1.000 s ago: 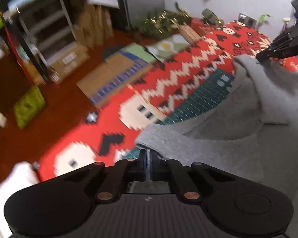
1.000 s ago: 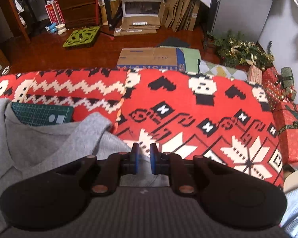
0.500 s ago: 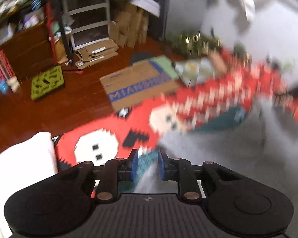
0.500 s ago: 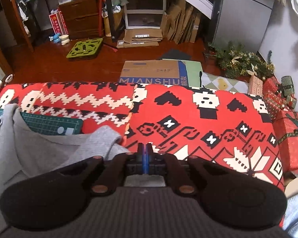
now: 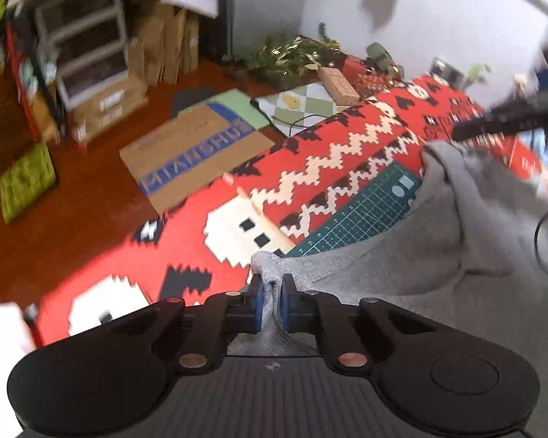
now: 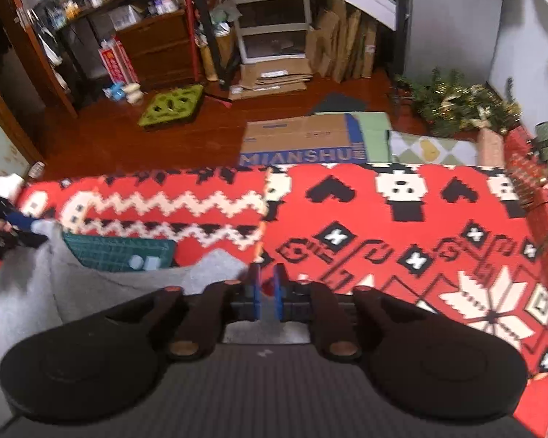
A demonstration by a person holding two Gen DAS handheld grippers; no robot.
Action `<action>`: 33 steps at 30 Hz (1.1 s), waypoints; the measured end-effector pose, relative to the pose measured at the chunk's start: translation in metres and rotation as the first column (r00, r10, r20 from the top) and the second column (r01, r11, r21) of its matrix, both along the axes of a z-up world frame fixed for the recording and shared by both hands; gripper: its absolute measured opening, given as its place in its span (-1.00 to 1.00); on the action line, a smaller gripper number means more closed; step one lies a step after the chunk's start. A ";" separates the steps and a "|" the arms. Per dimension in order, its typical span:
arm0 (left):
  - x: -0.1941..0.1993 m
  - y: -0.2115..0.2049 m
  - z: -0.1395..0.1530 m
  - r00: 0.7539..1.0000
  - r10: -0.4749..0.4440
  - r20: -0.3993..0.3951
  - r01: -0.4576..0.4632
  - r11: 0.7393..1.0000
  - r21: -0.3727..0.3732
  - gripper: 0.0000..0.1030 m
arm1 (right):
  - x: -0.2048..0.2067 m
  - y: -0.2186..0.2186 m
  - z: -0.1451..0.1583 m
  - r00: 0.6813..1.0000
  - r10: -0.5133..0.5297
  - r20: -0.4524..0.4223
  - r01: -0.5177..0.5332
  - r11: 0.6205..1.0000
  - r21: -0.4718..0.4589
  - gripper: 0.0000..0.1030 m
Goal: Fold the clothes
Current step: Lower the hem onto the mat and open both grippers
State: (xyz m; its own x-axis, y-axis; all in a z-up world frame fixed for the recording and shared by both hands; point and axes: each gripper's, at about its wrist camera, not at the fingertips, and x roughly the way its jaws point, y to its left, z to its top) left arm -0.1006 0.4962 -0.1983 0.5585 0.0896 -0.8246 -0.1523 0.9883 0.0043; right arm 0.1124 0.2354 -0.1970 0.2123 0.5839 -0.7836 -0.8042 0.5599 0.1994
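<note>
Cluttered room, wood floor, flat cardboard box (image 6: 303, 140) beyond red patterned blanket (image 6: 402, 226). Grey garment (image 5: 420, 266) lies on blanket, partly over green cutting mat (image 5: 361, 215). Left gripper (image 5: 272, 303) clamped on bunched grey corner; jaws have just been closing, cloth between blue pads. Right gripper (image 6: 266, 292) at garment's far edge; jaws have just been opening, narrow gap, nothing visibly pinched between pads. Wreath (image 6: 456, 106) and wrapped gifts (image 6: 522, 153) near wall.
</note>
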 end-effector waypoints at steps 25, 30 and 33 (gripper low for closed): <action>-0.028 -0.013 0.022 0.966 0.242 0.089 -0.251 0.963 0.097 -0.15 | -0.012 0.016 0.004 0.995 0.042 0.086 -0.041 0.999 -0.017 -0.34; -0.058 -0.030 0.039 0.935 0.330 0.133 -0.328 0.944 -0.032 0.12 | -0.038 -0.007 0.021 0.999 0.020 0.042 -0.020 1.000 0.011 0.38; -0.075 -0.049 0.041 0.922 0.357 0.151 -0.347 0.934 -0.085 0.27 | -0.057 -0.017 0.024 0.999 0.032 0.023 -0.033 0.999 0.030 0.68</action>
